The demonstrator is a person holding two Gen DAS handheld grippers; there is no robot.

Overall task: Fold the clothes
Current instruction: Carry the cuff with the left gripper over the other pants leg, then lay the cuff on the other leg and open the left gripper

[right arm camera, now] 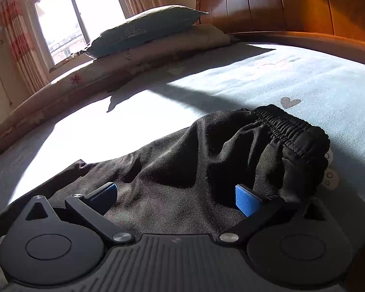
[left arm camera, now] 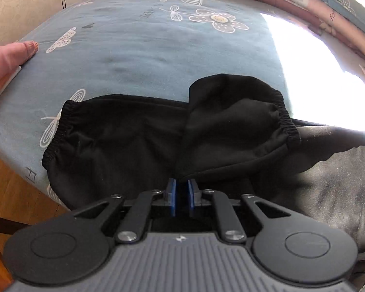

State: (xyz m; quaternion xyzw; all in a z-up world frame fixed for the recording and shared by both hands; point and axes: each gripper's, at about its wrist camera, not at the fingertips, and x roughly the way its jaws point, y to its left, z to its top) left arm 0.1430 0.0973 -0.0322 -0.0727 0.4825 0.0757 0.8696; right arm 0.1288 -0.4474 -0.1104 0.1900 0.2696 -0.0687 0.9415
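Handling floppy black pants (left arm camera: 138,131) on the bed (left arm camera: 133,56): soft, light, no stiffness.

Left view: your left gripper (left arm camera: 181,186) is nearly closed, pinching a fabric edge. Right view: your right gripper (right arm camera: 180,198) gapes wide over the cloth; grab the elastic waistband (right arm camera: 289,126), it's firmest.

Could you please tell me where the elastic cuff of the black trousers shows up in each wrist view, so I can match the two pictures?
Left wrist view: the elastic cuff runs down the right of centre, on the folded-over leg.
Right wrist view: the cuff lies upper right of centre, bunched.
Shared landmark: the blue bed sheet under the black trousers.
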